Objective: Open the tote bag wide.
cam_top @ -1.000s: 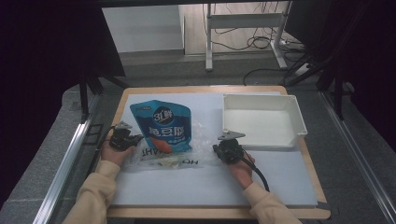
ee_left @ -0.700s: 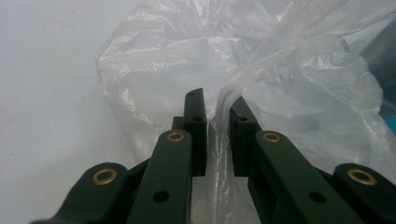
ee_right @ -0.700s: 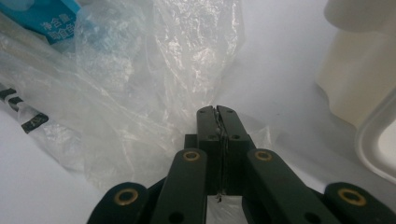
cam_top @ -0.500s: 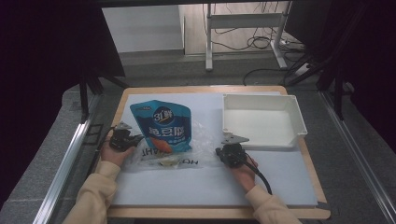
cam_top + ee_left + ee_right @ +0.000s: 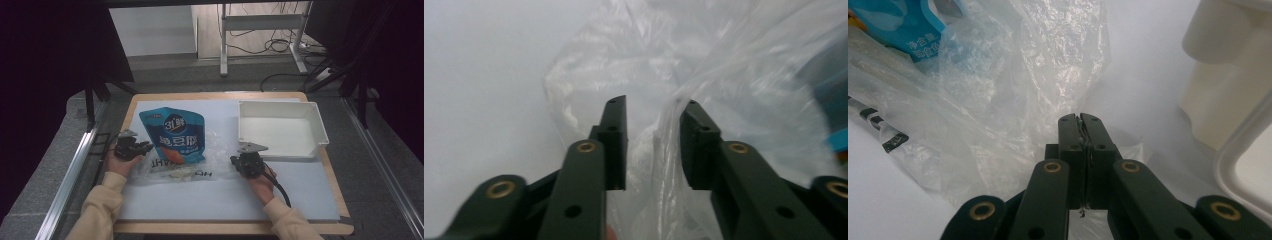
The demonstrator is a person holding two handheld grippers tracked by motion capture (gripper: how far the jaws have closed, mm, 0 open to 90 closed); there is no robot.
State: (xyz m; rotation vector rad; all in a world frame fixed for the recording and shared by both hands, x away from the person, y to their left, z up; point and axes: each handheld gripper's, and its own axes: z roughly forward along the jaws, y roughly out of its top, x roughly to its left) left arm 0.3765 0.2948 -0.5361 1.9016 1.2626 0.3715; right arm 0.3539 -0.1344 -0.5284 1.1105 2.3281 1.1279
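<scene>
A clear plastic bag (image 5: 182, 162) lies flat on the pale mat (image 5: 210, 200) that covers the wooden table (image 5: 220, 96), left of centre in the high view. A blue pouch (image 5: 174, 136) with white lettering and an orange picture lies at the bag's 12 o'clock end, its top pointing away from the person; whether it is inside the film or on top of it cannot be told. The left gripper (image 5: 137, 148) sits at the 9 o'clock edge of the bag, pointing toward 3 o'clock. Its jaws have just been opening and now stand partly apart; in the left gripper view (image 5: 651, 145) a fold of bag film runs up through the gap, lying along the inner face of the right-hand jaw, and neither pad presses on it. The right gripper (image 5: 235, 161) sits at the 3 o'clock edge of the bag, pointing toward 9 o'clock. In the right gripper view (image 5: 1079, 122) its jaws are closed tight on a thin edge of the film, which shows as a sliver between the pads. A white tray (image 5: 316, 125) stands at 1 o'clock of the right gripper, near it and apart from the bag.
</scene>
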